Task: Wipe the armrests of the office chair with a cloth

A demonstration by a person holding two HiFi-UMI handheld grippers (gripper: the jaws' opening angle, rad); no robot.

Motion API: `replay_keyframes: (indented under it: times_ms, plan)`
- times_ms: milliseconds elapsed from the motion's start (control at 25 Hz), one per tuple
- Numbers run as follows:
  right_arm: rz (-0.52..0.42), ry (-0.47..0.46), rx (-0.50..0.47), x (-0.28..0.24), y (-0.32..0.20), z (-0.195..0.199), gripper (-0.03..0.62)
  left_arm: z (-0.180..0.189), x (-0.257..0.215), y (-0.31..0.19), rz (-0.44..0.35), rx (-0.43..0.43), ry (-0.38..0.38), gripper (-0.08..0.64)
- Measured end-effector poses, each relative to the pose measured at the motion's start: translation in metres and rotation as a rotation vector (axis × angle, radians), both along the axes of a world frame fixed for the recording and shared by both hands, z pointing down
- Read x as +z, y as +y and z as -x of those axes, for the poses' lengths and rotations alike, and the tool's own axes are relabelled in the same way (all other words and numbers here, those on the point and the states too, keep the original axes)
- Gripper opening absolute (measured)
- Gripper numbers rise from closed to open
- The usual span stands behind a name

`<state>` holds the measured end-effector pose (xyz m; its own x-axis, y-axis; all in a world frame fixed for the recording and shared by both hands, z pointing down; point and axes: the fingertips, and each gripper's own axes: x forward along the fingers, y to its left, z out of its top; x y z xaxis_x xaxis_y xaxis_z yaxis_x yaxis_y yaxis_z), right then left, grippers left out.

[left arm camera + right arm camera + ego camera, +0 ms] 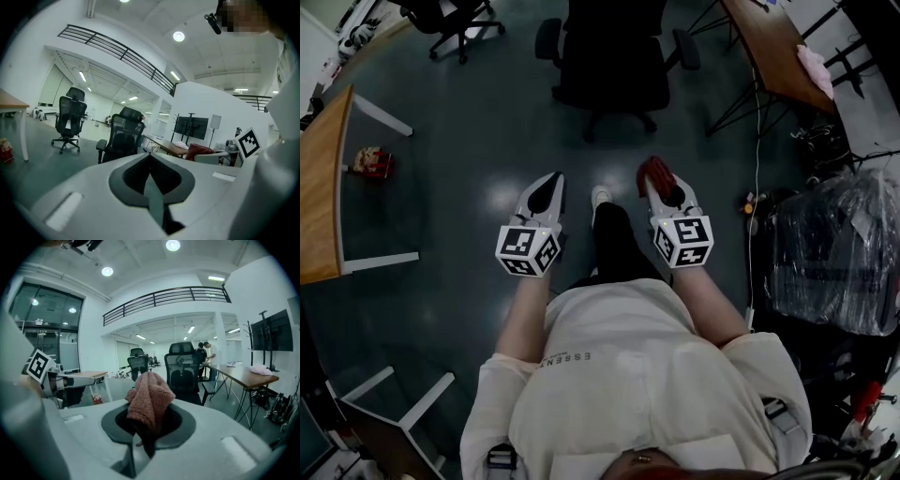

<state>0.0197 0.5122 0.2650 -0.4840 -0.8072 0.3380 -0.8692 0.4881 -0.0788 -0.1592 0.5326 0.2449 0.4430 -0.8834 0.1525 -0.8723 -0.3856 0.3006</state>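
Holding both forearms out in front of my waist, side by side and apart, each pointing forward toward the chair. Item, left gripper: jaws pressed together on nothing, carried level; judged idle, brought along as a spare hand to steady the chair if it swivels. Item, right gripper: jaws pinching the cloth, a reddish-pink terry piece, bunched, with most of its bulk standing up past the jaw tips; judged held that way so a thick wad leads and the hard jaws need not touch the armrest. Both grippers hang over bare floor, touching nothing; my shoe shows between them. Item, chair: black, mesh-backed, on castors, well ahead of the grippers and facing away from me in both gripper views. Item, armrests: one at each side of the seat, dark pads, neither reached. Wiping judged not begun; the approach comes first. Beyond, a second chair to the left and a desk to the right, near the chair but apart from it.
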Motion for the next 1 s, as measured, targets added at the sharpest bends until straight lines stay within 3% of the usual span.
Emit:
replay_keyframes:
  times_ms: [560, 1000]
  plan:
    - [0.058, -0.026, -0.080, 0.017, -0.203, 0.051, 0.049, 0.058, 0.014, -0.172, 0.050, -0.113, 0.005, 0.015]
    - [0.090, -0.010, -0.118, 0.020, -0.326, 0.094, 0.049, 0.113, 0.002, -0.289, 0.021, -0.173, 0.012, 0.015]
